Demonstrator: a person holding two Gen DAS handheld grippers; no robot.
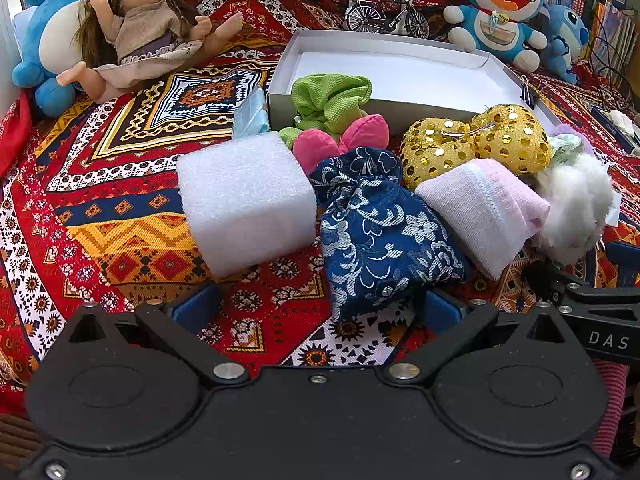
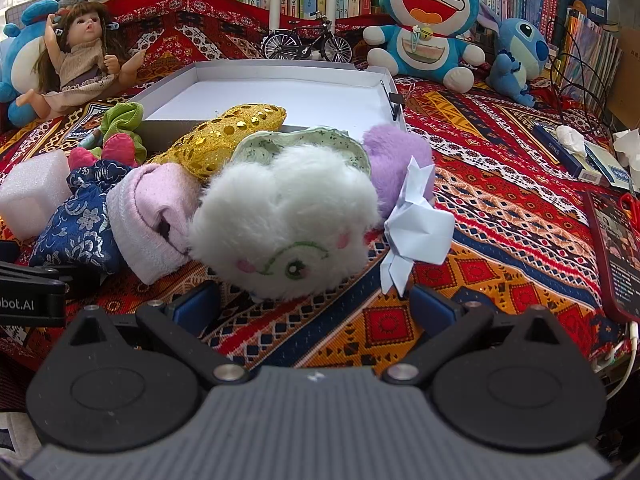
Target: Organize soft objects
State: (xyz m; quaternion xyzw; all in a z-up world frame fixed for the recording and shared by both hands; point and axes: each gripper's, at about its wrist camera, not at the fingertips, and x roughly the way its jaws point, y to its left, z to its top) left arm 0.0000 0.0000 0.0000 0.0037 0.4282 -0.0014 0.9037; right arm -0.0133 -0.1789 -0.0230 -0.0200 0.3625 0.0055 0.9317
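A pile of soft things lies on the patterned cloth in front of a shallow white box (image 1: 496,65) (image 2: 390,92). In the left wrist view I see a white foam block (image 1: 244,200), a blue floral pouch (image 1: 380,232), a pink-white sock (image 1: 484,212), a gold sequin bow (image 1: 476,144), a green scrunchie (image 1: 330,100) and a pink fabric piece (image 1: 340,140). My left gripper (image 1: 316,308) stands open just short of the pouch. In the right wrist view a white fluffy plush (image 2: 288,216) lies before my open right gripper (image 2: 314,304), with a purple plush (image 2: 394,152) and a folded paper (image 2: 416,228) beside it.
A doll (image 1: 148,28) and a blue plush (image 1: 44,40) lie at the back left. A toy bicycle (image 2: 308,42), a Doraemon plush (image 2: 428,20) and a Stitch plush (image 2: 516,56) stand behind the box. A phone (image 2: 618,248) and small boxes (image 2: 576,152) lie at right.
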